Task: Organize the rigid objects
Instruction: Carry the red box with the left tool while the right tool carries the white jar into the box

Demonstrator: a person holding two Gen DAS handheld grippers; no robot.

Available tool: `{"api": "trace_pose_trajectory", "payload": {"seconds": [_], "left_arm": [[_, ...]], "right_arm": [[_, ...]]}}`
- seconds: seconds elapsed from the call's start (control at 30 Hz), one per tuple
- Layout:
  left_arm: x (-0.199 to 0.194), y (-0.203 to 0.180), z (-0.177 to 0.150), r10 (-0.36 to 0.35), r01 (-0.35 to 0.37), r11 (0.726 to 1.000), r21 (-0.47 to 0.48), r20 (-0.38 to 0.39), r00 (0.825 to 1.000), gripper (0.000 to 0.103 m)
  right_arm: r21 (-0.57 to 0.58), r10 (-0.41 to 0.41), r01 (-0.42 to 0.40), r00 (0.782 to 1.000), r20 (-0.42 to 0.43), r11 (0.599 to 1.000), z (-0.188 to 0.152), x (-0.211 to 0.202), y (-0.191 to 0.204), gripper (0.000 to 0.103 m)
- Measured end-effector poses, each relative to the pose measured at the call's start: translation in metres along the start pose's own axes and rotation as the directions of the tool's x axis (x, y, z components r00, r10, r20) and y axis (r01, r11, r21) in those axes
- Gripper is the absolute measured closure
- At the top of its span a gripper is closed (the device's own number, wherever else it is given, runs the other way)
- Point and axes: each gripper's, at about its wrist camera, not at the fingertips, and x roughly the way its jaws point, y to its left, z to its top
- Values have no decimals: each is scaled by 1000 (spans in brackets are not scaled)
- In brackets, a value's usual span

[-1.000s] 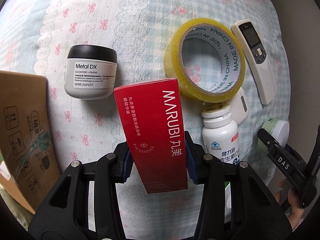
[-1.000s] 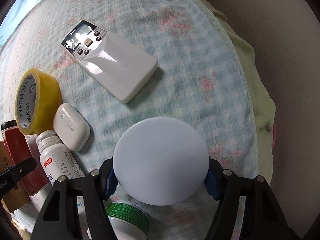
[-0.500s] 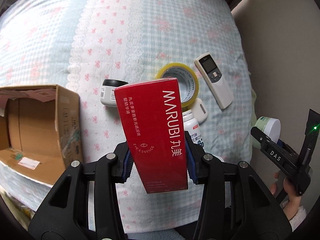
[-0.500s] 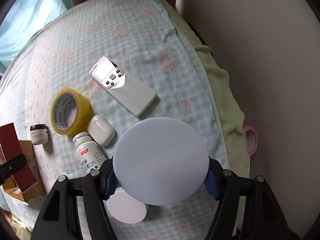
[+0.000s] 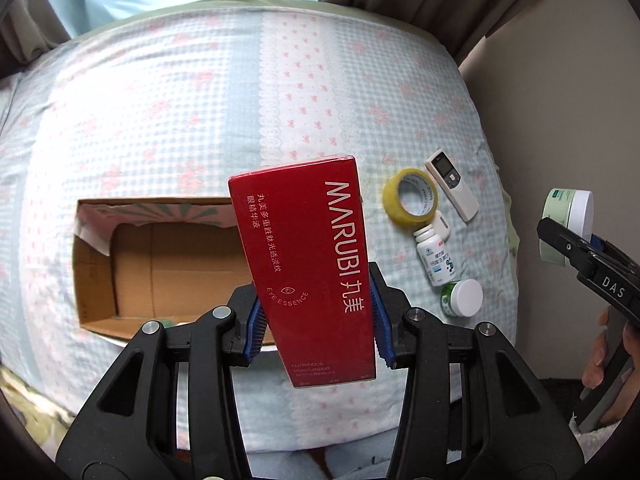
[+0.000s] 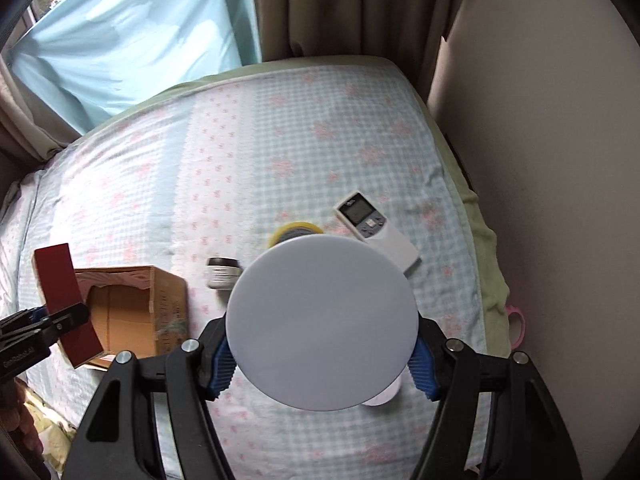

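My left gripper is shut on a red MARUBI box and holds it high above the bed, in front of an open cardboard box. My right gripper is shut on a round jar with a white lid, also held high; the jar shows green-sided in the left wrist view. The red box and the cardboard box also show in the right wrist view.
On the checked bedspread lie a yellow tape roll, a white remote, a white earbud case, a white pill bottle, a small green jar and a black-lidded jar. A wall stands right of the bed.
Both grippers have risen well above the bed with their objects. The left one has shifted left, so the cardboard box now lies behind the red box.
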Motion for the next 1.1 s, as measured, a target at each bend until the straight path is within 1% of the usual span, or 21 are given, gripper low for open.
{"api": "trace_pose_trajectory", "payload": {"seconds": [0.13,0.2,0.33,0.53,0.67,0.8,1.0,1.1], "left_arm": [[-17,54,-7,1,-1,999,34,-9,1000,63],[-20,81,-10,9,-8,999,50,-17,1000,63],[-18,134,-14,14,-12,998,67,-35,999,63],[3,191,-13,28,-17,992,129,-79,996,63],[33,210,-5,45,-23,983,182,-120,992,63],[73,213,-3,85,-36,960,277,-167,982,63],[130,205,-12,126,-14,908,418,-242,962,63],[153,201,-16,165,-16,866,499,-257,952,63]], "right_arm": [[-24,55,-55,998,15,998,-1,-20,71,37],[-42,77,-76,997,12,996,-4,-22,106,37],[-82,96,-97,995,-18,992,-14,-14,171,37],[-108,116,-124,990,-77,986,-24,14,237,37],[-146,120,-137,985,-121,980,-26,44,265,37],[-199,108,-141,980,-169,970,-29,85,281,37],[-265,74,-139,968,-241,954,-44,153,287,37],[-289,53,-138,957,-284,947,-53,181,285,37]]}}
